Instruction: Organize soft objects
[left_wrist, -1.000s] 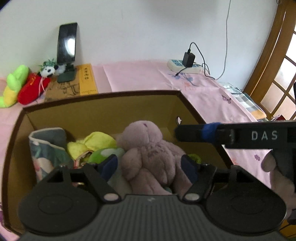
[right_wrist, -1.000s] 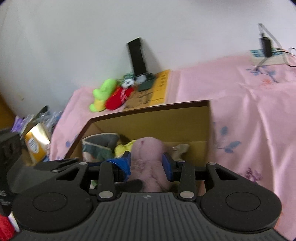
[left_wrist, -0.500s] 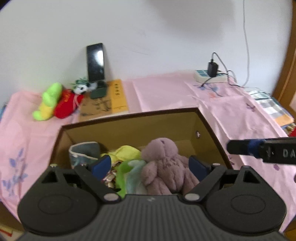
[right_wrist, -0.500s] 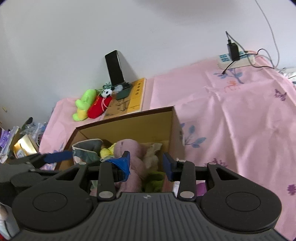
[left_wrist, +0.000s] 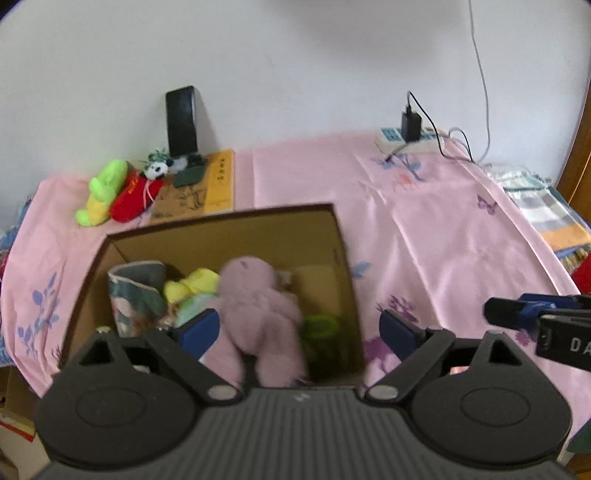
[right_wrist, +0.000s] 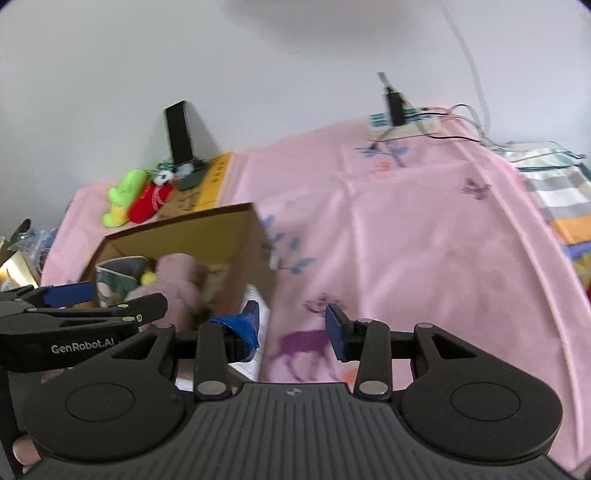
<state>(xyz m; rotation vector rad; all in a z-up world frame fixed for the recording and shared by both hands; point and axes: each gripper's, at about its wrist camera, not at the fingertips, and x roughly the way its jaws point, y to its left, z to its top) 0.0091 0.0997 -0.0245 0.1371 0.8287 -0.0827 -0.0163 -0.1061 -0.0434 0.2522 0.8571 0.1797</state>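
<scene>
Left wrist view: left gripper (left_wrist: 297, 326) spread wide, empty, above cardboard box (left_wrist: 229, 221) on pink-covered bench (left_wrist: 424, 221). Pink plush bear (left_wrist: 255, 306) lies inside box among other soft things. Placing step looks done.

Right wrist view: right gripper (right_wrist: 291, 328) spread, empty, over cloth right of box. Green plush (right_wrist: 123, 195) and red plush (right_wrist: 151, 197) far left, near wall; likely next pickups, needing long reach past box.

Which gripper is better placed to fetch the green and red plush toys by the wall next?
Probably the left gripper: it is open, empty, and nearer the green plush and red plush. The right gripper faces bare sheet.
</scene>
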